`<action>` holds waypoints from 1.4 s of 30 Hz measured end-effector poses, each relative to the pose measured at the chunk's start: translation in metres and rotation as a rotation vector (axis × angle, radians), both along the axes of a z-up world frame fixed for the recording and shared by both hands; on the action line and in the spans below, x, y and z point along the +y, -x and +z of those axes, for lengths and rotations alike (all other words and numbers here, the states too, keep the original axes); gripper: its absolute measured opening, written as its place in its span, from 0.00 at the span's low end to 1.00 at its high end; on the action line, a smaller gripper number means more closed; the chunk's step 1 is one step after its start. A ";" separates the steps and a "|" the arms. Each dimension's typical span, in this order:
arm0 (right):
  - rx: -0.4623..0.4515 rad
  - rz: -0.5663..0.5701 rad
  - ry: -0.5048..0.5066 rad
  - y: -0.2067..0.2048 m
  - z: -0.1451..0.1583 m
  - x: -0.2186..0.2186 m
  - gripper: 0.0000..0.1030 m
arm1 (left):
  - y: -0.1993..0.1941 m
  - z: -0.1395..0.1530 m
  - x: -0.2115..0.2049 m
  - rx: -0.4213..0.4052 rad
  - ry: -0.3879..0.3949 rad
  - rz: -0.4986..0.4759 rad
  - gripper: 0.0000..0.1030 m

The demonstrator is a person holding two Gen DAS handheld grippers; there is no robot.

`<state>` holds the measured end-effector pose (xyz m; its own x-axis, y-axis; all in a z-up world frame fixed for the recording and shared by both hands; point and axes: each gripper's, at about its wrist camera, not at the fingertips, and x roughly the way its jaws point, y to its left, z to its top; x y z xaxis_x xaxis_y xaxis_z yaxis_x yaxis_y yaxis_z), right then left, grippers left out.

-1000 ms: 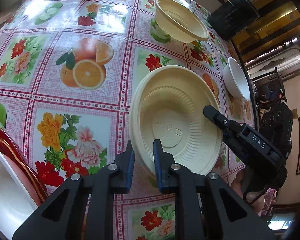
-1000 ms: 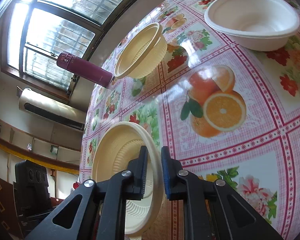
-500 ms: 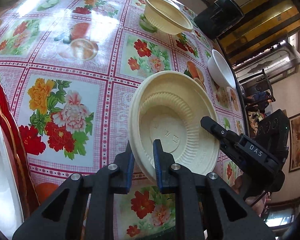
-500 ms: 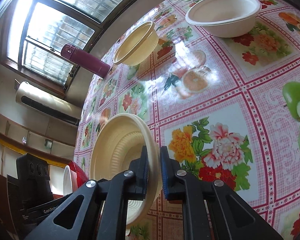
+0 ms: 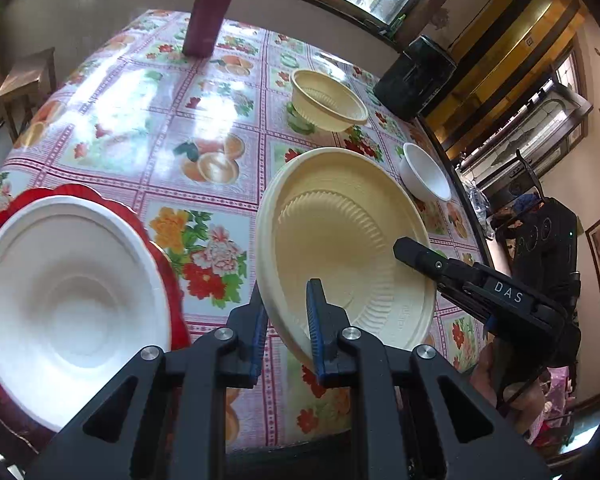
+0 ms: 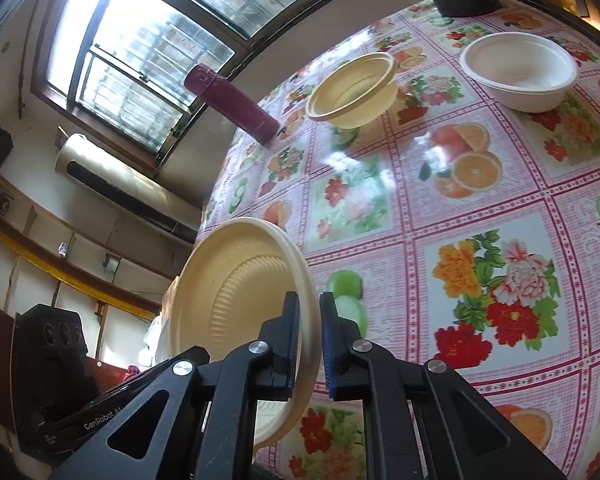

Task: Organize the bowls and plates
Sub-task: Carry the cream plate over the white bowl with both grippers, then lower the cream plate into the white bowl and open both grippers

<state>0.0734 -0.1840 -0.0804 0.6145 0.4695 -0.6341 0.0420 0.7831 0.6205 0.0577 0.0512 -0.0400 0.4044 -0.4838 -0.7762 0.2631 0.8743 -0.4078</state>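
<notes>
Left: plate stacked on another plate; right of it the held plate (tilted); two bowls behind

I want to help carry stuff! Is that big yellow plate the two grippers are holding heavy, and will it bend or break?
The yellow plate is probably light: the left gripper and right gripper each pinch only its thin rim, yet it stays tilted above the table. It looks like thin moulded disposable ware, so it may flex a little. It seems unlikely to shatter, though it could crease.
</notes>
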 end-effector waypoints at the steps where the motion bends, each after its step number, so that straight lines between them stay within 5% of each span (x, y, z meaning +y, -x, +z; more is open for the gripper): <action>1: -0.008 0.015 0.002 -0.001 0.004 0.008 0.10 | 0.002 0.005 0.006 -0.020 -0.009 0.012 0.15; 8: -0.058 0.153 0.046 -0.010 0.029 0.085 0.10 | 0.018 0.026 0.065 -0.108 -0.065 0.125 0.15; 17: -0.069 0.278 0.118 -0.020 0.025 0.167 0.10 | 0.029 0.012 0.122 -0.093 -0.108 0.237 0.15; 28: -0.079 0.317 0.271 -0.017 0.000 0.204 0.10 | 0.025 -0.026 0.142 -0.009 -0.143 0.267 0.15; 38: -0.135 0.321 0.346 -0.014 0.001 0.210 0.14 | 0.029 -0.027 0.146 -0.007 -0.150 0.284 0.19; 40: -0.138 0.320 0.346 -0.014 0.001 0.210 0.14 | 0.032 -0.022 0.148 -0.021 -0.155 0.294 0.32; 42: -0.146 0.321 0.341 -0.014 0.002 0.207 0.15 | 0.035 -0.018 0.150 -0.040 -0.159 0.307 0.69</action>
<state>0.0870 0.0232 -0.0783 0.5668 0.4298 -0.7028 -0.3027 0.9021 0.3075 0.0231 0.2017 -0.0578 0.5443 -0.2087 -0.8125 -0.0090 0.9670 -0.2544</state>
